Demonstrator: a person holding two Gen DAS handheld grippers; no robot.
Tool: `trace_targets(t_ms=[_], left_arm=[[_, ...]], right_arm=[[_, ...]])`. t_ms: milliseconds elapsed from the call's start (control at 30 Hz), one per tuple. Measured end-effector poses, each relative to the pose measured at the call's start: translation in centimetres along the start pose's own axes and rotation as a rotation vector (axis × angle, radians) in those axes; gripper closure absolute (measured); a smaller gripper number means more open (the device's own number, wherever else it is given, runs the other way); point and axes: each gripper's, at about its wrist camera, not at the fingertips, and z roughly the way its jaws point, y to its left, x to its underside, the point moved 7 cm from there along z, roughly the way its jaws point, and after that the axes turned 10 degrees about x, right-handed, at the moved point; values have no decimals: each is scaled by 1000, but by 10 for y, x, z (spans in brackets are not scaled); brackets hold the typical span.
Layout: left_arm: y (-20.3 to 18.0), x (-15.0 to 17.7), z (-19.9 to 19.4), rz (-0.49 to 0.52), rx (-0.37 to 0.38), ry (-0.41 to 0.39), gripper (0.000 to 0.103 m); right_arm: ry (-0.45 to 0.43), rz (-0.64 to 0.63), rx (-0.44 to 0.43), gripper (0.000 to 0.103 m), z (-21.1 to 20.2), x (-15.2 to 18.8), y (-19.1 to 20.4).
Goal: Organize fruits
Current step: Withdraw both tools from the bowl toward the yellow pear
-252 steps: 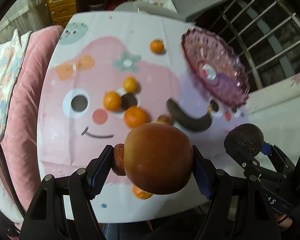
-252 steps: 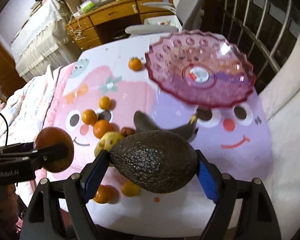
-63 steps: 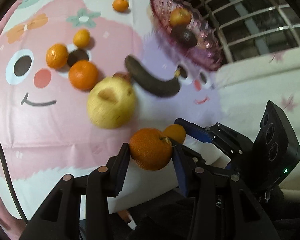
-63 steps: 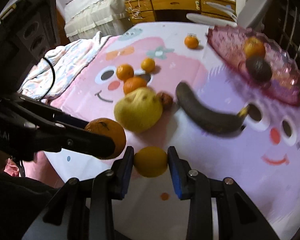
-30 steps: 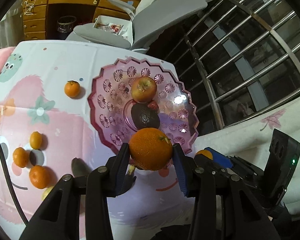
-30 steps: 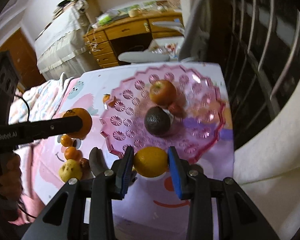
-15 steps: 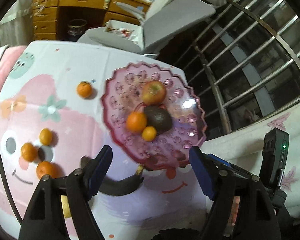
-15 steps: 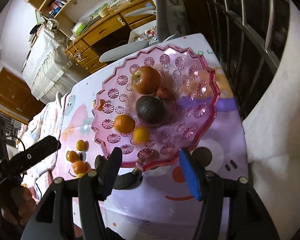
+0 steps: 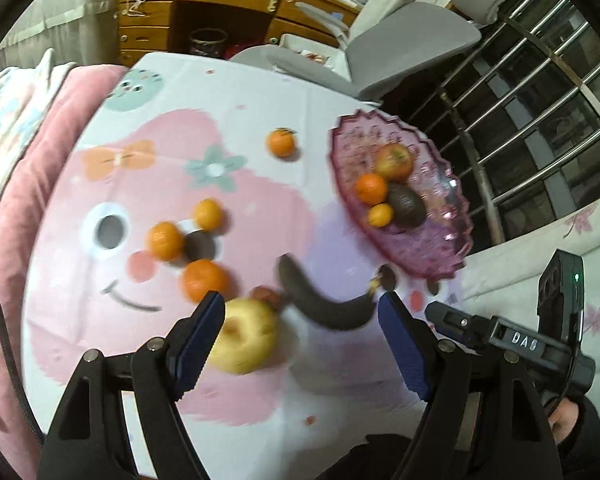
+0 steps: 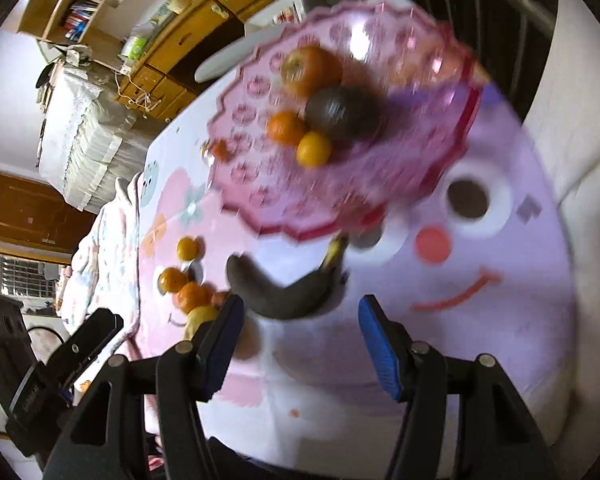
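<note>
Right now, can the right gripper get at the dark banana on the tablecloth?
Probably yes. The right gripper is open and empty, and the banana lies just ahead of its fingertips with nothing over it. The pink glass dish is behind the stem end, and the yellow apple sits off to one side.

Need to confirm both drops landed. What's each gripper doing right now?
Left gripper: open, holding nothing, jaws just opened.
Right gripper: open, holding nothing, jaws just opened.
</note>
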Motion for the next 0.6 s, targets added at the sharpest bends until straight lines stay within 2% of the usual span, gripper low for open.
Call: trace_targets(t_ms=[433, 600], left_arm=[[86, -4, -50, 4, -47, 25, 25], [105, -12, -52, 32, -46, 52, 25]], right_arm=[[106, 74, -29, 38, 37, 46, 68], [133, 125, -30, 30, 52, 59, 83]])
